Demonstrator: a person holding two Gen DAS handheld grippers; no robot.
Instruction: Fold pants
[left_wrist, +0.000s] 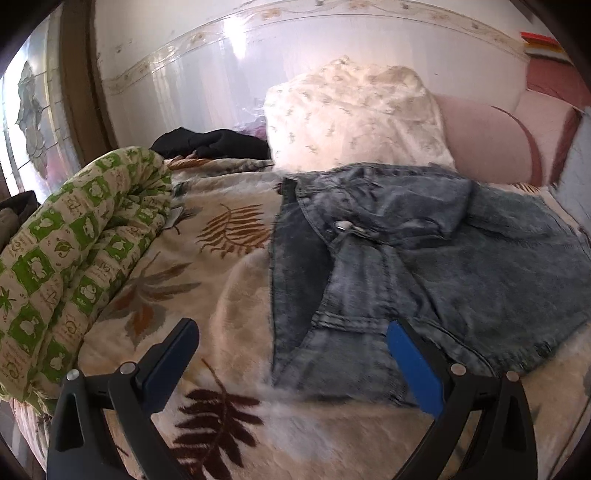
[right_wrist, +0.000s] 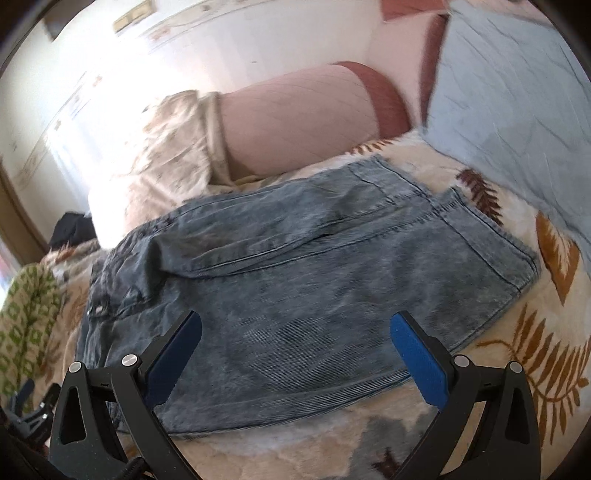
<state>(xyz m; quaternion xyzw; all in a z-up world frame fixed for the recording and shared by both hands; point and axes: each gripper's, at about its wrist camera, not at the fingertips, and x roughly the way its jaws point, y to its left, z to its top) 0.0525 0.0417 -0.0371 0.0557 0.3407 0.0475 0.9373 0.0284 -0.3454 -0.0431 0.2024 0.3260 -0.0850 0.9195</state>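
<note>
The washed blue denim pants (left_wrist: 424, 266) lie folded in a flat pile on the leaf-patterned blanket (left_wrist: 221, 266). Their waistband and metal button (left_wrist: 343, 226) face left. My left gripper (left_wrist: 291, 332) is open and empty, just in front of the pants' near left edge. In the right wrist view the pants (right_wrist: 314, 288) fill the middle, with the leg hems at the right. My right gripper (right_wrist: 295, 325) is open and empty over the near edge of the pants.
A rolled green-and-cream quilt (left_wrist: 74, 258) lies to the left. A cream floral pillow (left_wrist: 354, 118), a pink pillow (left_wrist: 487, 140) and a black garment (left_wrist: 210, 142) sit by the wall. A pale blue quilt (right_wrist: 517, 110) lies on the right.
</note>
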